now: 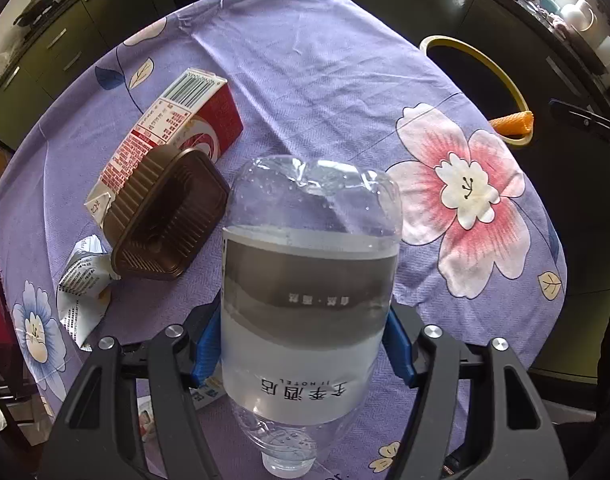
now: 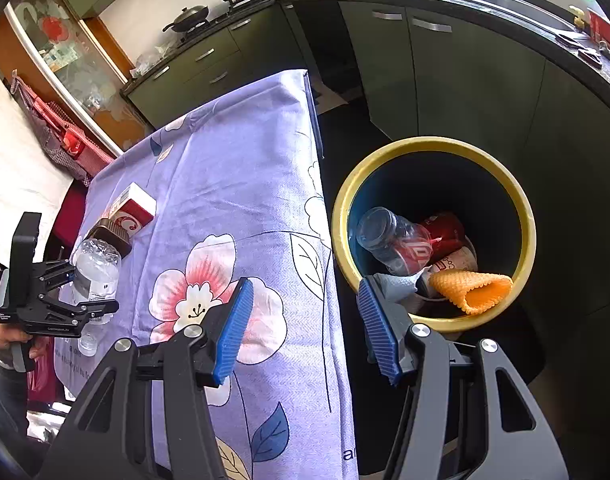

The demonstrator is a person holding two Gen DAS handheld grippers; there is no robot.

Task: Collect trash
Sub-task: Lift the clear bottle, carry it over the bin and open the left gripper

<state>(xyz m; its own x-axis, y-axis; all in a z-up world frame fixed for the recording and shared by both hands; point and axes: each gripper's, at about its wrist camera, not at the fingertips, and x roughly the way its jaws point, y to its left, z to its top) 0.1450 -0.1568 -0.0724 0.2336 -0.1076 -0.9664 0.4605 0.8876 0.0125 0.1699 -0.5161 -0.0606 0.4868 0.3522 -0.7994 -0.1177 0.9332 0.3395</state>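
My left gripper (image 1: 305,344) is shut on a clear plastic water bottle (image 1: 309,280) with a grey and white label; both blue pads press its sides above the table. In the right wrist view the same left gripper (image 2: 91,292) holds the bottle (image 2: 95,272) near the table's left edge. On the cloth lie a red carton (image 1: 177,120), a brown plastic tray (image 1: 169,216) leaning on it, and a crumpled printed wrapper (image 1: 83,284). My right gripper (image 2: 303,328) stands open and empty over the table's right edge, beside the yellow-rimmed bin (image 2: 525,216).
A purple flowered cloth (image 2: 233,184) covers the table. The bin holds a clear bottle (image 2: 389,240), a red can (image 2: 445,232) and a paper cup; an orange cone-shaped piece (image 2: 471,290) rests on its rim. Dark kitchen cabinets (image 2: 465,80) stand behind the bin.
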